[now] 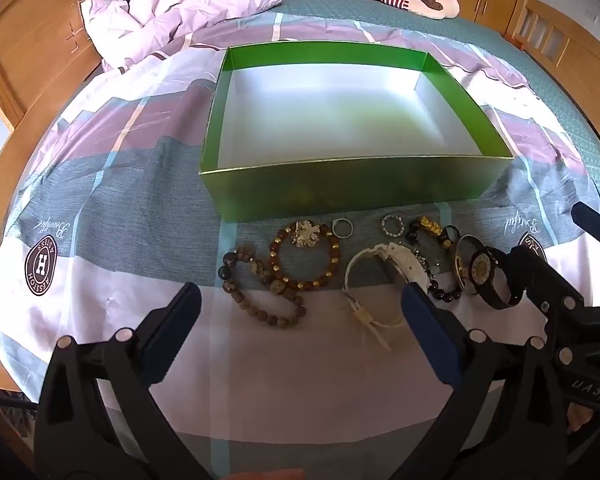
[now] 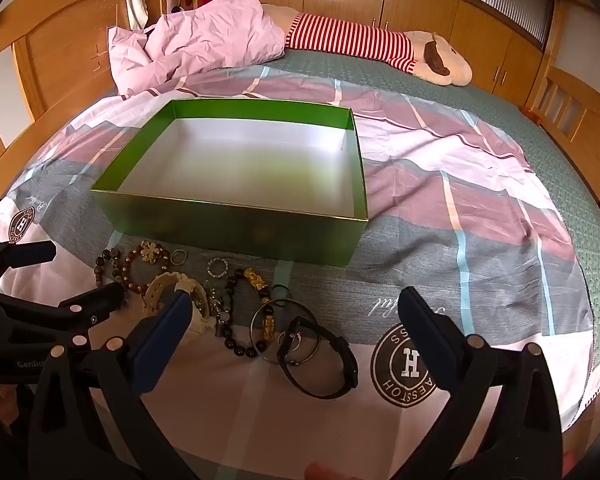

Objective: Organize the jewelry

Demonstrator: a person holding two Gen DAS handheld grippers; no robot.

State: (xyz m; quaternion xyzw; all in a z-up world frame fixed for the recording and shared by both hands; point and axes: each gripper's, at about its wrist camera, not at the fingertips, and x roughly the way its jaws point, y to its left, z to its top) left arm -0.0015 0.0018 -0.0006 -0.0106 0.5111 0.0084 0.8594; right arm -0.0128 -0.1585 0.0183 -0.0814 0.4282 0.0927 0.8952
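Observation:
An empty green box (image 1: 356,190) (image 2: 236,222) with a white inside sits on the bedspread. Jewelry lies in a row in front of it: a brown bead bracelet (image 1: 260,288), an amber bead bracelet (image 1: 304,256) with a gold flower brooch (image 1: 306,233), a silver ring (image 1: 343,227), a white watch (image 1: 384,264) (image 2: 180,292), a black bead bracelet with gold charms (image 2: 256,312) and a black watch (image 1: 488,276) (image 2: 324,356). My left gripper (image 1: 300,308) is open above the brown beads. My right gripper (image 2: 294,312) is open above the black watch.
A patterned bedspread (image 2: 440,184) covers the bed. A crumpled pink duvet (image 2: 196,52) and a striped plush toy (image 2: 352,40) lie at the far end. Wooden cabinets (image 2: 420,4) and the bed frame surround the bed.

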